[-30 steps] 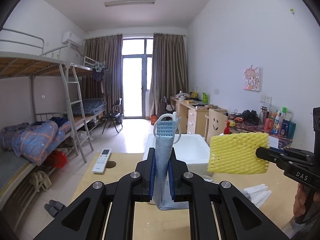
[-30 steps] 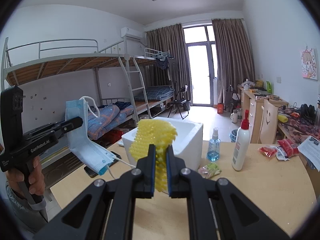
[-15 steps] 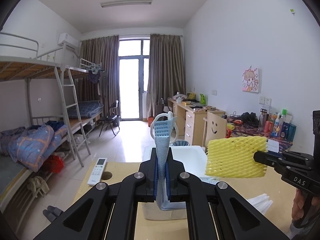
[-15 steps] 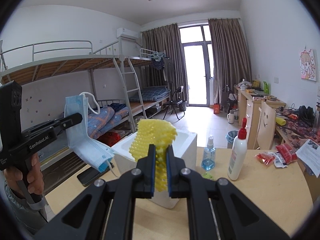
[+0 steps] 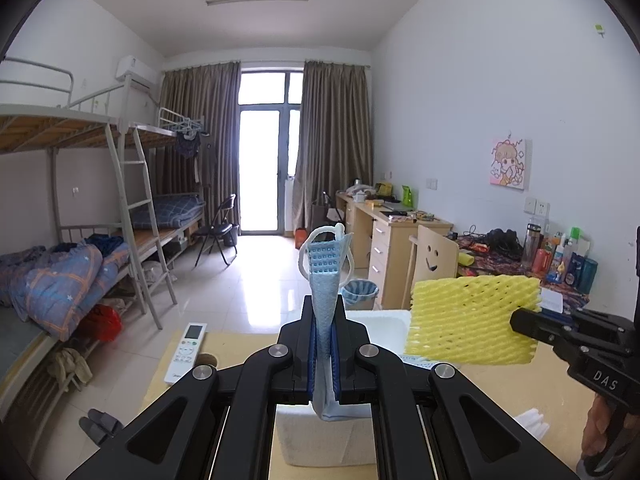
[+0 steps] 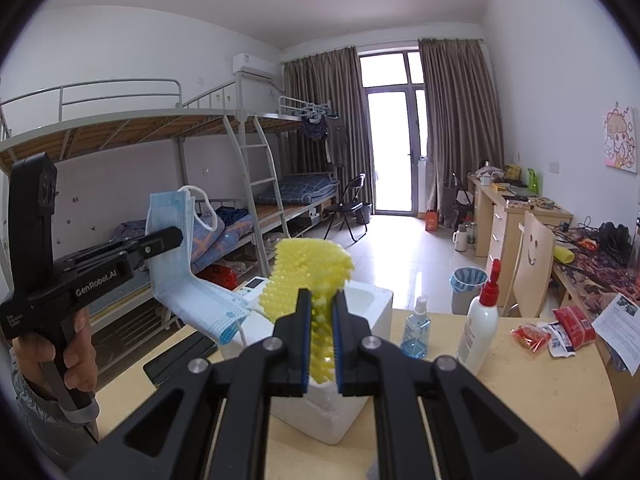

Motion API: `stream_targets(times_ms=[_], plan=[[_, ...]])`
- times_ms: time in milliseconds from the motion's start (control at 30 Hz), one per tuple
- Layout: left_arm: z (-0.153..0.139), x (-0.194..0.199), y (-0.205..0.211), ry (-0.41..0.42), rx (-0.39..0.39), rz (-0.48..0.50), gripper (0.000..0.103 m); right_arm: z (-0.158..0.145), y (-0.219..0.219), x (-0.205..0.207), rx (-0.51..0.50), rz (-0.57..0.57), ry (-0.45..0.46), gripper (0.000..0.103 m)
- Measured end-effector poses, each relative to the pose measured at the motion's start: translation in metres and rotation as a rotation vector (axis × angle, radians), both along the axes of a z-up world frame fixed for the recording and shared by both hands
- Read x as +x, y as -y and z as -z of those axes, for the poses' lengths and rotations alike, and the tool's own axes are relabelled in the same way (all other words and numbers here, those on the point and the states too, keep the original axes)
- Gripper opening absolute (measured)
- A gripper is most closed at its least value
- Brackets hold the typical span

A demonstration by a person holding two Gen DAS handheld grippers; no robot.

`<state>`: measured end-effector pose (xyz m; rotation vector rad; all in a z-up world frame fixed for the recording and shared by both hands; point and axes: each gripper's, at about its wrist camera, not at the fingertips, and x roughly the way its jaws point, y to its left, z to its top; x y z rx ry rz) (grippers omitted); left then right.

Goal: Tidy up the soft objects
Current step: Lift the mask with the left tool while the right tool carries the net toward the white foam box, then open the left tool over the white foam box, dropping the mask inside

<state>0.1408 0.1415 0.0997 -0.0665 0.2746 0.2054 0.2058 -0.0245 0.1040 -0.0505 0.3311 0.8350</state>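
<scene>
Mask (image 5: 325, 312), foam net (image 6: 310, 276), both pinched aloft.

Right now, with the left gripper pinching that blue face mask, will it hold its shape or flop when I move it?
Probably floppy: in the right wrist view the face mask bends and droops below the left gripper. It looks thin and light, so it may swing. Its loose ear loop could snag on the white foam box.

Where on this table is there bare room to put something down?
Bare table lies right of the foam box, in front of the white bottle; another strip sits between the remote and the box. The far right edge is crowded with red packets and a paper.
</scene>
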Motion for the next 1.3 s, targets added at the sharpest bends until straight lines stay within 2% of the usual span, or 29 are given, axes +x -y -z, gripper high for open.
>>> stream_targets(times_ms=[433, 733, 933, 1300], plan=[[0.004, 0.042, -0.011, -0.039, -0.004, -0.011, 0.006, 0.002, -0.025, 0.031, -0.022, 0.021, -0.016, 0.012], [0.012, 0.066, -0.02, -0.103, -0.015, -0.015, 0.006, 0.005, -0.035, 0.042, -0.038, 0.018, -0.019, 0.012], [0.018, 0.072, -0.021, -0.133, -0.02, -0.016, 0.006, 0.007, -0.033, 0.047, -0.037, 0.032, -0.028, 0.012], [0.038, 0.094, -0.005, -0.212, -0.014, 0.058, 0.006, 0.004, -0.013, 0.042, -0.001, 0.083, -0.026, 0.012]])
